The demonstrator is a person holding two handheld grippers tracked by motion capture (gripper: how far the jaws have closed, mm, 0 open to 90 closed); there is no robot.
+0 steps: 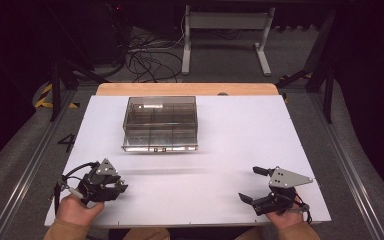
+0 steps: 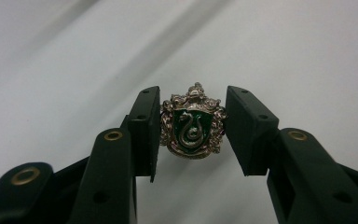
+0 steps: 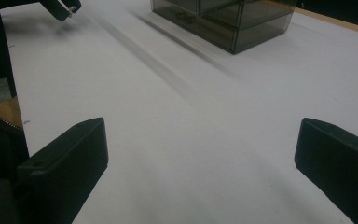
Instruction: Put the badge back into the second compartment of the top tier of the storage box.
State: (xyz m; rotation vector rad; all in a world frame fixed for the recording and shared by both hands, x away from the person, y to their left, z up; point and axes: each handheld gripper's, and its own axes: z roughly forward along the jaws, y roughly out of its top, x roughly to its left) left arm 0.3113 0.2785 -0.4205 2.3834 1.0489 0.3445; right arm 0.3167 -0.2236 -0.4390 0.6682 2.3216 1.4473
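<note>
A small metal crest badge (image 2: 192,127), green enamel with a silver snake, sits between the two black jaws of my left gripper (image 2: 193,137), which touch its two sides; the gripper is shut on it. In the high view my left gripper (image 1: 120,188) is at the table's front left, low over the white surface. My right gripper (image 1: 250,184) is at the front right, open wide with nothing between its jaws (image 3: 200,154). A smoky clear plastic box (image 1: 160,124) with several compartments stands at the table's middle back, apart from both grippers.
The white table top (image 1: 230,140) has a wooden strip (image 1: 187,89) along its far edge. The compartment box (image 3: 233,18) lies ahead of my right gripper, and the left gripper (image 3: 60,7) shows at that view's top left. Cables and a desk frame stand on the floor beyond.
</note>
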